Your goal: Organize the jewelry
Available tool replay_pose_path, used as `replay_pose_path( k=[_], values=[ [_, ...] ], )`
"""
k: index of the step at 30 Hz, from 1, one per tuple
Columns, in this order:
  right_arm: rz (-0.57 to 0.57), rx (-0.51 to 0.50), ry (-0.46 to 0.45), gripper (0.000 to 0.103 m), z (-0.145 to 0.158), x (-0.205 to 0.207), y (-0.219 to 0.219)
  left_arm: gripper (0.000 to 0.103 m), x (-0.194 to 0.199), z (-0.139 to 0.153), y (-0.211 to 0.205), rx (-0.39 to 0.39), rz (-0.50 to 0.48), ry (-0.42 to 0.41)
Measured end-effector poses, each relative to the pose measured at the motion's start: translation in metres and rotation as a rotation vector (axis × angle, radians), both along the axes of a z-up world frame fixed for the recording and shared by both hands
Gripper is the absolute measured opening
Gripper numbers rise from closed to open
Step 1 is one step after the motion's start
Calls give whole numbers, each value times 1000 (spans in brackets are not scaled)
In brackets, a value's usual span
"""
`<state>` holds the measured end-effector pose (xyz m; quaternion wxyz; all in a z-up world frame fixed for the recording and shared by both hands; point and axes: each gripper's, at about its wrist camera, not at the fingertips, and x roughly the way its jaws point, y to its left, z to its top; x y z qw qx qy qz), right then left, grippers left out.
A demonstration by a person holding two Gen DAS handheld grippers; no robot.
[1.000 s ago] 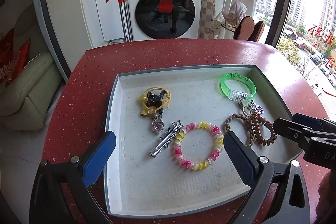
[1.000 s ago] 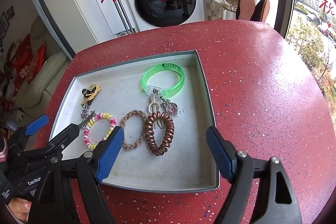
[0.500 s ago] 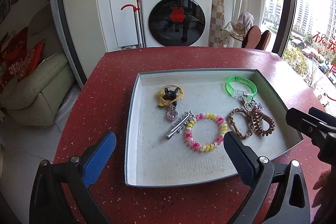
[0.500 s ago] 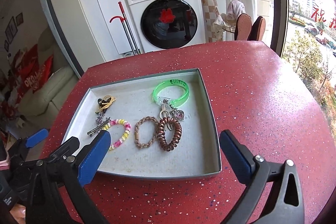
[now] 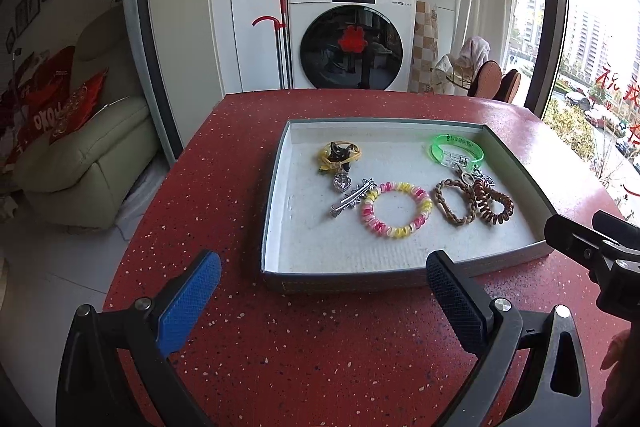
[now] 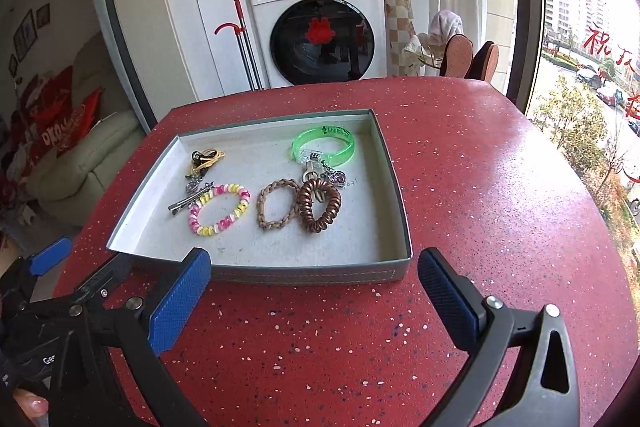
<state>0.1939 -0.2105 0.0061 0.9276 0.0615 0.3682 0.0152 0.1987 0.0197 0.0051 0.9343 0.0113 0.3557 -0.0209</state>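
Note:
A shallow grey tray (image 5: 276,187) (image 6: 394,179) on the red table holds the jewelry: a green bangle (image 5: 456,149) (image 6: 324,145), a brown spiral hair tie (image 5: 494,205) (image 6: 320,205), a braided brown band (image 5: 454,207) (image 6: 278,209), a pink-yellow spiral bracelet (image 5: 396,215) (image 6: 220,209), a silver hair clip (image 5: 352,201) (image 6: 190,201) and a yellow-black tie with a charm (image 5: 338,155) (image 6: 206,159). My left gripper (image 5: 324,299) is open and empty, in front of the tray. My right gripper (image 6: 316,301) is open and empty, also in front of it.
The red speckled table (image 5: 320,347) ends in a curved edge at the left. A beige sofa (image 5: 88,163) stands lower left. A washing machine (image 5: 350,43) and a red-handled mop (image 5: 280,39) stand behind the table. A window (image 6: 592,67) is at the right.
Both grippers have pulled back and up from over the tray to the near side of the table. The jewelry lies as before.

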Motion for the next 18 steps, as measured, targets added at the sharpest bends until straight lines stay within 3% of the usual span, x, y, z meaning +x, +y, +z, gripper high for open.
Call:
replay_pose_path(
  k=[18],
  values=[
    [-45, -84, -56, 103, -8, -24, 4, 103, -25, -4, 1, 3, 40, -44]
  ],
)
